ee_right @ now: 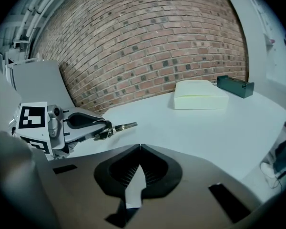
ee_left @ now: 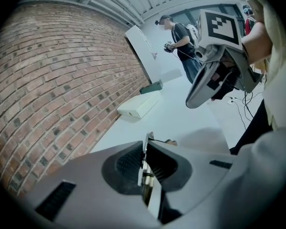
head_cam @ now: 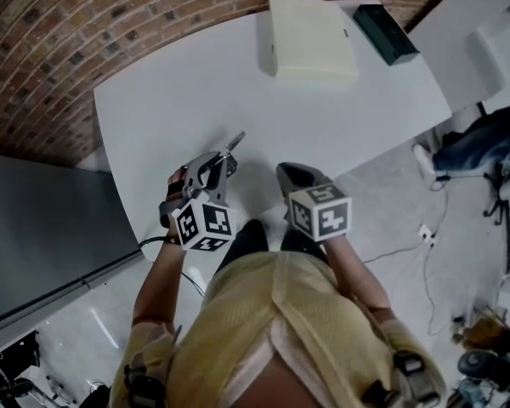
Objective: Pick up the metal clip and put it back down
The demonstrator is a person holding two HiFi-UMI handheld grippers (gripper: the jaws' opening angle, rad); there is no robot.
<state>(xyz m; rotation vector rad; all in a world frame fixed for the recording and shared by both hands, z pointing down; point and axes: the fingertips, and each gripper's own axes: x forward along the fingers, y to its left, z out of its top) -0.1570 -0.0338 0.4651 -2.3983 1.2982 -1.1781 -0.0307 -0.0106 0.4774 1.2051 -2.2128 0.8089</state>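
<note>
Left gripper (ee_left: 144,149): jaws pinch a thin, silvery metal clip (ee_left: 146,141) edge-on between the ribbed pads. In the head view its tip juts out toward 1 o'clock, over the near end of the white tabletop (head_cam: 178,92). Whether it touches the surface is unclear.

Right gripper (ee_right: 139,149): jaws pressed together with nothing between them, at 3 o'clock of the left gripper.

Clip judged light, stiff and smooth, so liable to slip or twist. The flat faces look like the best hold.

Farther out, toward 12 o'clock: cream rectangular box (head_cam: 310,36) and dark green oblong case (head_cam: 385,31).

No brand or writing is legible. The only print is black-and-white squares on the marker cubes (head_cam: 206,222).
</note>
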